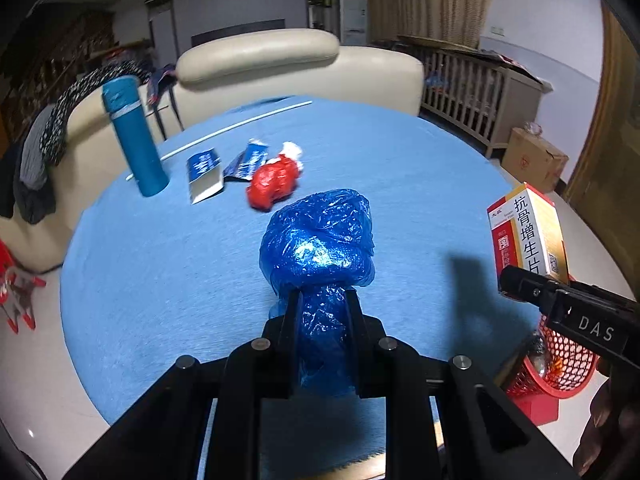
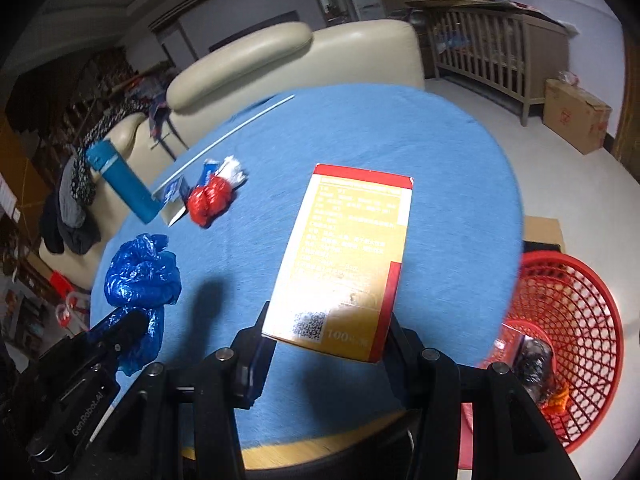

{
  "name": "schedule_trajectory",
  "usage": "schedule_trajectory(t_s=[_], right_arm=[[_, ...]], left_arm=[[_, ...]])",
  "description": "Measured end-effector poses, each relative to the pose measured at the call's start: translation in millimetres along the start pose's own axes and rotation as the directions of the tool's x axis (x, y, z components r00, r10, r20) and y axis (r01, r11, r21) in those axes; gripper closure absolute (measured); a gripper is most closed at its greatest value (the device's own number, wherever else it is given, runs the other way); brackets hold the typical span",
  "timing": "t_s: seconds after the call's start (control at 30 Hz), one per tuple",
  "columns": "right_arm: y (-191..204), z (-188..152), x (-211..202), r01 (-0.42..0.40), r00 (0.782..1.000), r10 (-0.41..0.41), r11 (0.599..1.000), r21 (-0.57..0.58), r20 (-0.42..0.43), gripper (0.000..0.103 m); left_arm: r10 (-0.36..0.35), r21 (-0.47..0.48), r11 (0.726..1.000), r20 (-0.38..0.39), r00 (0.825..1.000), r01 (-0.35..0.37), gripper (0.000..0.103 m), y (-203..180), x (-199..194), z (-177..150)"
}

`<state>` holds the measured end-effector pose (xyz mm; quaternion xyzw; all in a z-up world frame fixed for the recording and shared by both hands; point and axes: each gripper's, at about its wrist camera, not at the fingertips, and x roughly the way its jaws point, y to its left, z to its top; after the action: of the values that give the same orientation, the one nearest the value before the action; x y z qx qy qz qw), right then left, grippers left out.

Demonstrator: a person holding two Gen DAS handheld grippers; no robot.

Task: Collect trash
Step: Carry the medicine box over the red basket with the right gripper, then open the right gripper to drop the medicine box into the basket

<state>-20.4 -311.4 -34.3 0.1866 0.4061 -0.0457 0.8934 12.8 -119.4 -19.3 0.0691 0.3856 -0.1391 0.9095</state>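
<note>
My left gripper point(image 1: 322, 300) is shut on a crumpled blue plastic bag point(image 1: 318, 240) and holds it above the blue table cloth point(image 1: 420, 168); the bag also shows in the right wrist view point(image 2: 140, 272). My right gripper point(image 2: 328, 324) is shut on a yellow and red medicine box point(image 2: 348, 256), seen too in the left wrist view point(image 1: 528, 232). A red mesh basket point(image 2: 568, 320) with some trash in it stands on the floor right of the table. On the table lie a red plastic bag point(image 1: 274, 180), a blue and white carton point(image 1: 204, 174) and a blue wrapper point(image 1: 246, 160).
A teal bottle point(image 1: 134, 140) stands at the table's left. A white rod point(image 1: 240, 124) lies along the far edge. A cream sofa point(image 1: 280, 64) stands behind the table. A wooden crib point(image 1: 480, 92) and a cardboard box point(image 1: 534, 160) are at the right.
</note>
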Motion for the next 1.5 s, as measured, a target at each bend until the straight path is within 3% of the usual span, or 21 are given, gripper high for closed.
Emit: schedule_trajectory(t_s=[0.53, 0.97, 1.5], right_arm=[[-102, -19, -29, 0.064, 0.996, -0.075, 0.981, 0.186, 0.052, 0.052], [-179, -25, -67, 0.132, 0.980, -0.171, 0.943, 0.304, 0.105, 0.052], [-224, -50, -54, 0.198, 0.977, -0.214, 0.917, 0.347, 0.008, 0.052]], left_arm=[[-0.071, 0.149, 0.986, -0.009, 0.997, 0.072, 0.083, -73, 0, 8], [-0.163, 0.261, 0.951, -0.024, 0.986, 0.164, 0.083, -140, -5, 18], [-0.224, 0.363, 0.903, -0.060, 0.973, 0.230, 0.083, -203, -3, 15]])
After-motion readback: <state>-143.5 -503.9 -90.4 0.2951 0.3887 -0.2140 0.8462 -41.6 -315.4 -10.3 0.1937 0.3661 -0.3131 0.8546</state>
